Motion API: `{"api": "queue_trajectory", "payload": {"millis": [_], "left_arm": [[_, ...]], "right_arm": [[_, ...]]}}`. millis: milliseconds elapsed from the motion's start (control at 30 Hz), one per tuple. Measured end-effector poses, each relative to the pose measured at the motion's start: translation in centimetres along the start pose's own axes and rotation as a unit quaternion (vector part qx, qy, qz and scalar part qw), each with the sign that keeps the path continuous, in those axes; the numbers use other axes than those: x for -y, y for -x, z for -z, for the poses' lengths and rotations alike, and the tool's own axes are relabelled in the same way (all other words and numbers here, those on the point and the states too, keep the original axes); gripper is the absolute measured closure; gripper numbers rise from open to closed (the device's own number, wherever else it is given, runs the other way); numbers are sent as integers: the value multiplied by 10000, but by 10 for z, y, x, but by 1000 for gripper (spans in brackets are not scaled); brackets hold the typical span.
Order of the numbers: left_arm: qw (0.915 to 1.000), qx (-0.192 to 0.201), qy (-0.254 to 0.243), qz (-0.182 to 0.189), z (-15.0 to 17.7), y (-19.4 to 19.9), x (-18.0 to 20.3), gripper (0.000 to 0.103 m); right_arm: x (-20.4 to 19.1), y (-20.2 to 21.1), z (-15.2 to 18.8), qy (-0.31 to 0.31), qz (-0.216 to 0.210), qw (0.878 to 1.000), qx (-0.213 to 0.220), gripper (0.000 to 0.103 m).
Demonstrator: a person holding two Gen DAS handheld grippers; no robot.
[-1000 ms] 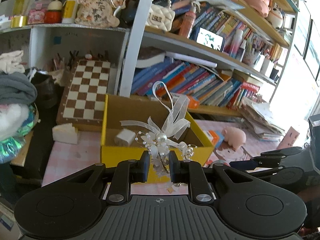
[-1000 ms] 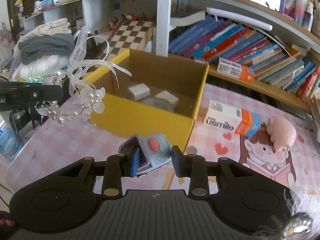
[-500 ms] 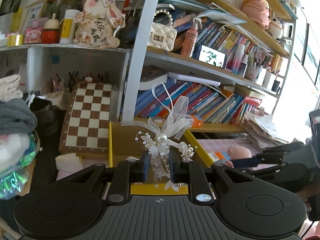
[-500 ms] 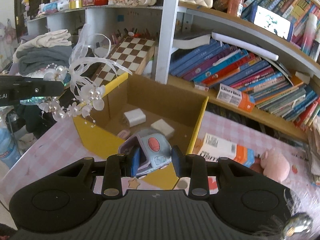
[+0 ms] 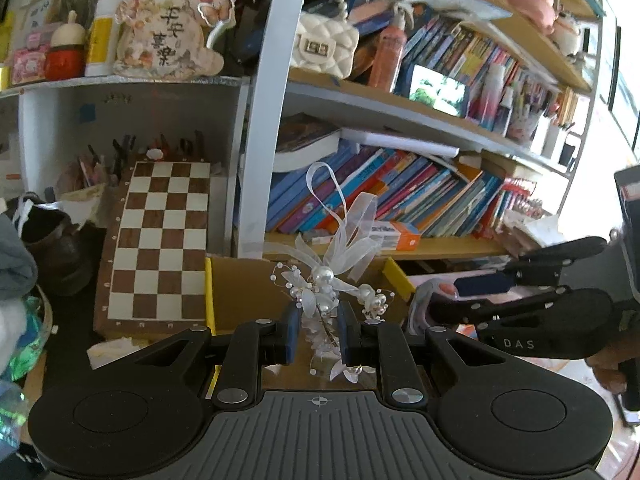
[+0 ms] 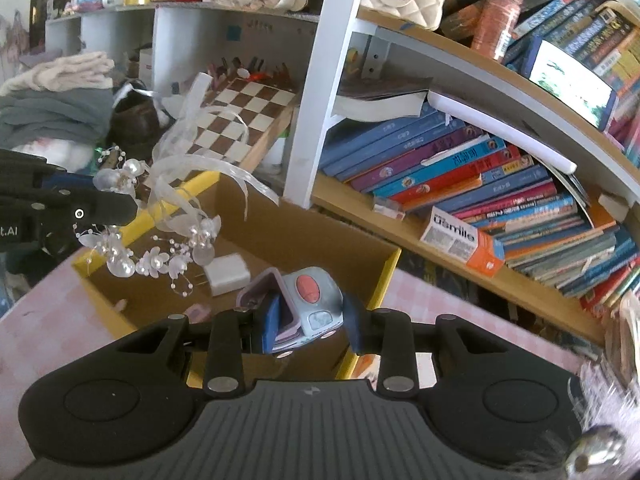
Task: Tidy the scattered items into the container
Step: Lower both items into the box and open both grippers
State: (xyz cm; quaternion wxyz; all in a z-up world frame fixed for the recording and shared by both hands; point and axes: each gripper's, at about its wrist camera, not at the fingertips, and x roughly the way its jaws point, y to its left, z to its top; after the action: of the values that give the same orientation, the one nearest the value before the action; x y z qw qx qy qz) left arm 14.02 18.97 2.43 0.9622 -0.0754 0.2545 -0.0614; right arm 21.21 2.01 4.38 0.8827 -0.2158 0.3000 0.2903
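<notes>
My left gripper (image 5: 318, 330) is shut on a white pearl-and-ribbon hair ornament (image 5: 328, 276), held above the near edge of the yellow cardboard box (image 5: 209, 292). In the right wrist view the same ornament (image 6: 160, 248) hangs over the box's left side (image 6: 92, 276). My right gripper (image 6: 312, 318) is shut on a small grey-blue toy with a red oval button (image 6: 308, 304), held over the open box. A white charger block (image 6: 226, 274) lies on the box floor. The right gripper (image 5: 460, 296) also shows at the right of the left wrist view.
A chessboard (image 5: 160, 240) leans behind the box at the left. Bookshelves packed with books (image 6: 460, 184) stand close behind. An orange and white Usmile carton (image 6: 460, 240) sits on the lower shelf. Folded clothes (image 6: 52, 100) pile up at the far left. A pink checked tablecloth (image 6: 36, 320) covers the table.
Both grippers have moved forward toward the shelves, carrying their items from in front of the box to over it. The box now sits lower and closer in both views.
</notes>
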Motion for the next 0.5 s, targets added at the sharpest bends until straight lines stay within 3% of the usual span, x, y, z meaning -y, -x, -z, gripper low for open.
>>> {"api": "queue_trajectory", "payload": {"millis": [433,500], "left_arm": [[9973,-699,-130,-207,9,-61,-10,85],[9966,-785,-149,-224,11,-67,-10,85]], "right_arm": [[-15,-74,-7,994,-203,9933,-548,72],[-16,-83,-6,1069,-234,9921,-610,76]]}}
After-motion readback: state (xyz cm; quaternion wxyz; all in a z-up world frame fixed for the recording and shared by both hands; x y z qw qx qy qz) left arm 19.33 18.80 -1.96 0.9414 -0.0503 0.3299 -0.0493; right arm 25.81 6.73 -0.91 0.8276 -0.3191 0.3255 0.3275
